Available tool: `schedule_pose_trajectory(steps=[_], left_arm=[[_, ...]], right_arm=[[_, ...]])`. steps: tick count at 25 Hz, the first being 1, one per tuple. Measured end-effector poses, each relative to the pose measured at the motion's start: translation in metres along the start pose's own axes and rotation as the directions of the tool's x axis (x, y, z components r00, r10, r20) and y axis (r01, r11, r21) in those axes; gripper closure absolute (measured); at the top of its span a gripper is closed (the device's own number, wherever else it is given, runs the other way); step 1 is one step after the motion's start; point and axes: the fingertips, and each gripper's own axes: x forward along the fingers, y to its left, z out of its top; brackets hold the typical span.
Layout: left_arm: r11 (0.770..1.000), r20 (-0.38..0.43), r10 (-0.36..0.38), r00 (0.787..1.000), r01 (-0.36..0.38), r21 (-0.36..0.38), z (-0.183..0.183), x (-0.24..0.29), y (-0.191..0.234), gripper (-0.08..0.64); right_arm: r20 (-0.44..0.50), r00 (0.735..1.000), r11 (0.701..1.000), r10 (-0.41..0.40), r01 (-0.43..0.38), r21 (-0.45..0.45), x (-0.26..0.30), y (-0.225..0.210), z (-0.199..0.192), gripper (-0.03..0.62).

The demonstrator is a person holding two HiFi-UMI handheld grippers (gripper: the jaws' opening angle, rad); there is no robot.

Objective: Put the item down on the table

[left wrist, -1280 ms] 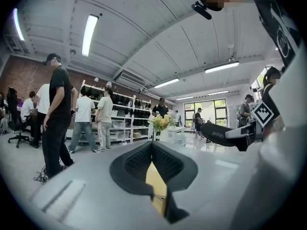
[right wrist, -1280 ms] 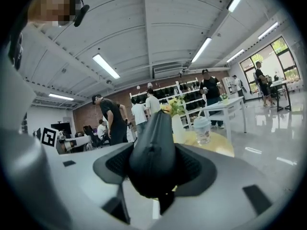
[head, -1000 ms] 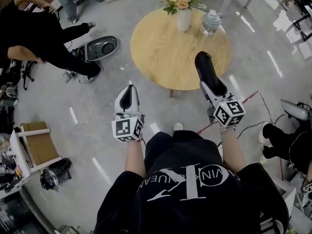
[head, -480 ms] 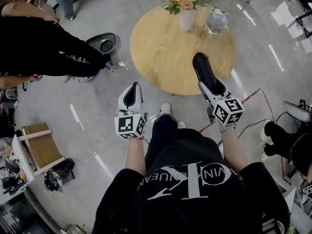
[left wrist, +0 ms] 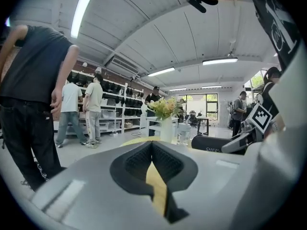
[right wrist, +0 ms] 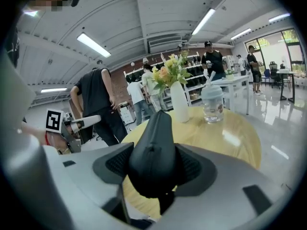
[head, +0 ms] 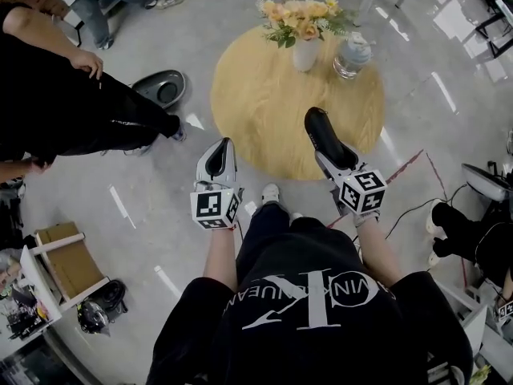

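So the person's standing at the round wooden table point(head: 260, 95) with a gripper in each hand. The right gripper point(head: 335, 152) has its jaws clamped tight on a black soft pouch point(head: 319, 128), some zip-up case by the look of it. In the right gripper view the pouch point(right wrist: 153, 143) bulges out from between the right gripper's point(right wrist: 153, 166) jaws and pokes forward and up. It's not down on the table. It sits over the tabletop at roughly 5 o'clock, near the edge closest to the person, and you can see wood under and past it, so it looks to be held clear of the surface. The left gripper point(head: 216, 152) is off the table's 7 o'clock edge, over the floor. In its own view the left gripper's point(left wrist: 152, 150) jaws are pressed together with nothing between them, just a sliver of yellow tabletop showing through lower down. On the table there's a white vase point(head: 304, 53) of yellow and peach flowers at about 12 o'clock, and a clear lidded jar point(head: 350, 54) just beside it at around 1 o'clock, both well apart from the pouch. A bystander in black point(head: 72, 103) stands out at the table's 9 o'clock, with a grey oval gadget point(head: 163, 87) on the floor between them and the table.
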Motion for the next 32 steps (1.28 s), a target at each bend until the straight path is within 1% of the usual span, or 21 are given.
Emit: schedule_pose_trajectory(steps=[7, 12, 17, 23, 27, 32], left_arm=[[0.999, -0.053, -0.043, 0.998, 0.043, -0.006, -0.017, 0.019, 0.004, 0.548], [0.998, -0.088, -0.060, 0.994, 0.058, -0.023, -0.032, 0.028, 0.008, 0.548], [0.997, -0.110, -0.077, 0.991, 0.073, -0.037, -0.040, 0.037, 0.010, 0.548], [0.995, -0.122, -0.089, 0.988, 0.084, -0.046, -0.048, 0.045, 0.013, 0.548], [0.995, -0.125, -0.096, 0.987, 0.090, -0.050, -0.050, 0.049, 0.013, 0.548], [0.994, -0.128, -0.096, 0.987, 0.088, -0.063, -0.054, 0.051, 0.015, 0.548]], right_arm=[[-0.059, 0.998, 0.999, -0.017, 0.019, 0.038, 0.030, -0.005, -0.011, 0.325], [-0.091, 0.996, 0.999, -0.003, 0.007, 0.048, 0.055, -0.001, -0.016, 0.325], [-0.135, 0.991, 1.000, -0.001, 0.002, 0.008, 0.076, 0.003, -0.020, 0.325], [-0.170, 0.985, 0.999, 0.025, -0.031, -0.030, 0.098, 0.012, -0.026, 0.325], [-0.175, 0.984, 0.998, 0.031, -0.040, -0.049, 0.107, 0.012, -0.027, 0.325], [-0.194, 0.981, 0.994, 0.030, -0.049, -0.095, 0.115, 0.012, -0.026, 0.325]])
